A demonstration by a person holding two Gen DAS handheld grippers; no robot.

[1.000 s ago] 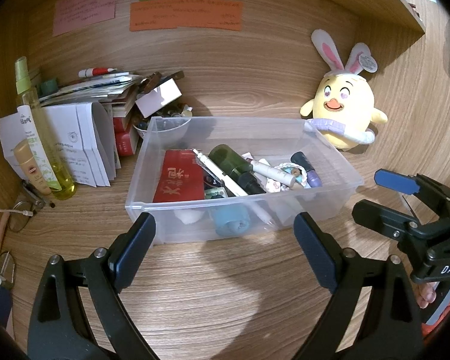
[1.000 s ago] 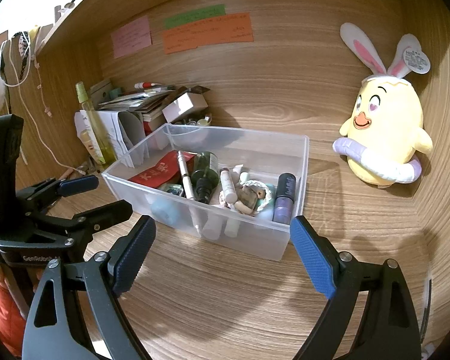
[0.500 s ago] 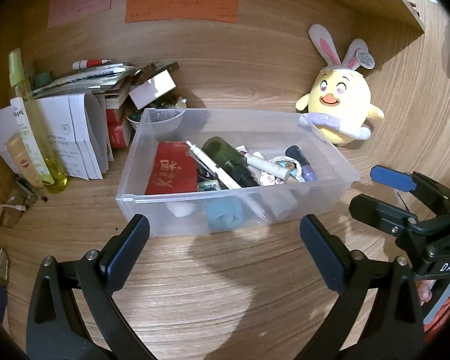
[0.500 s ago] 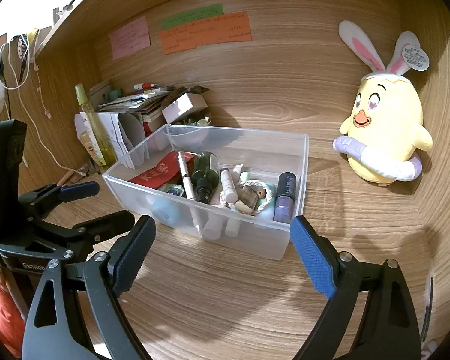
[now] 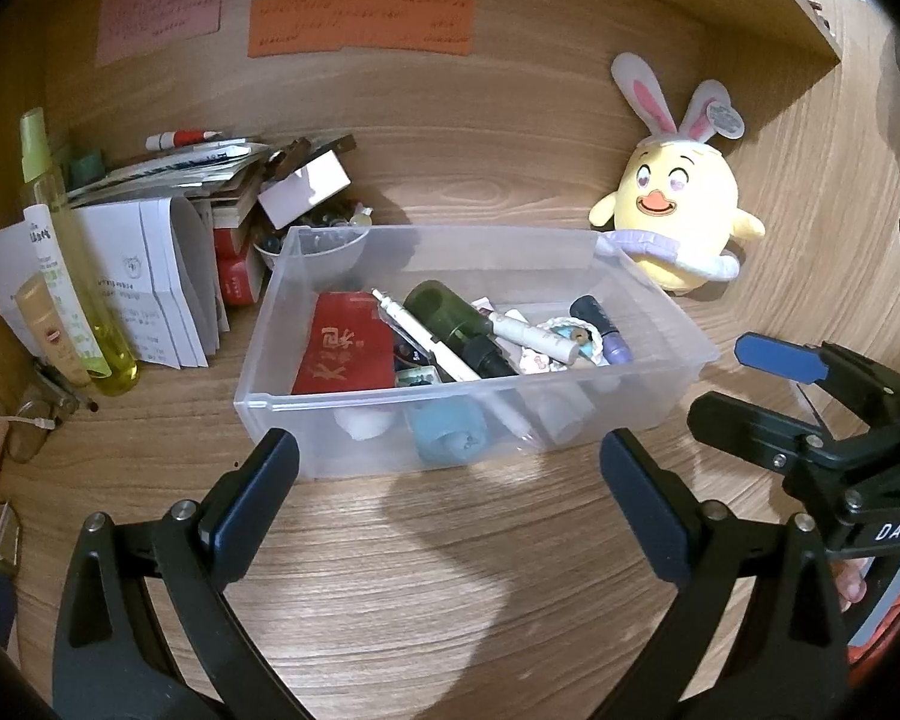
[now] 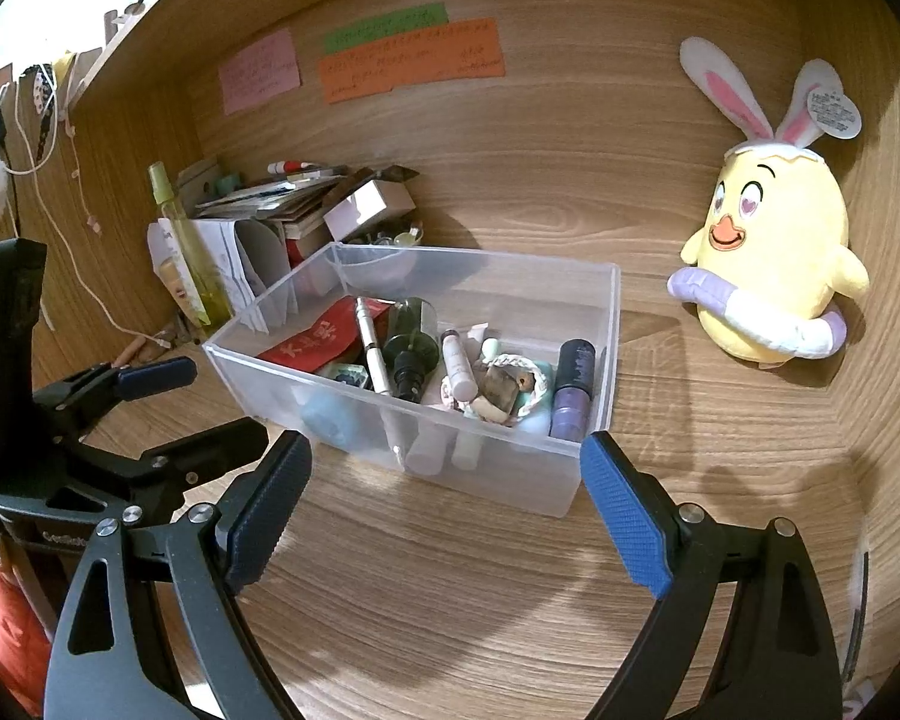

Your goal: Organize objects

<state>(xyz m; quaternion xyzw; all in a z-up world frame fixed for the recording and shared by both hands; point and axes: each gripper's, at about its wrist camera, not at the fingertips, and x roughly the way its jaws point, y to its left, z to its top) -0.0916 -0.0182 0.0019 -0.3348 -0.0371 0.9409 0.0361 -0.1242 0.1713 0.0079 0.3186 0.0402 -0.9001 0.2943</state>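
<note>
Now you are holding both grippers wide and empty, left gripper point(image 5: 450, 468) having just been opening, right gripper point(image 6: 447, 474) just short of the clear bin point(image 6: 606, 324) ahead.

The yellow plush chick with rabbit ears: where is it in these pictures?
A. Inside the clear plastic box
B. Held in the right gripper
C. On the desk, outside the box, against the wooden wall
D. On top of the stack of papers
C: the plush chick sits on the desk against the wall, apart from the clear box.
</note>
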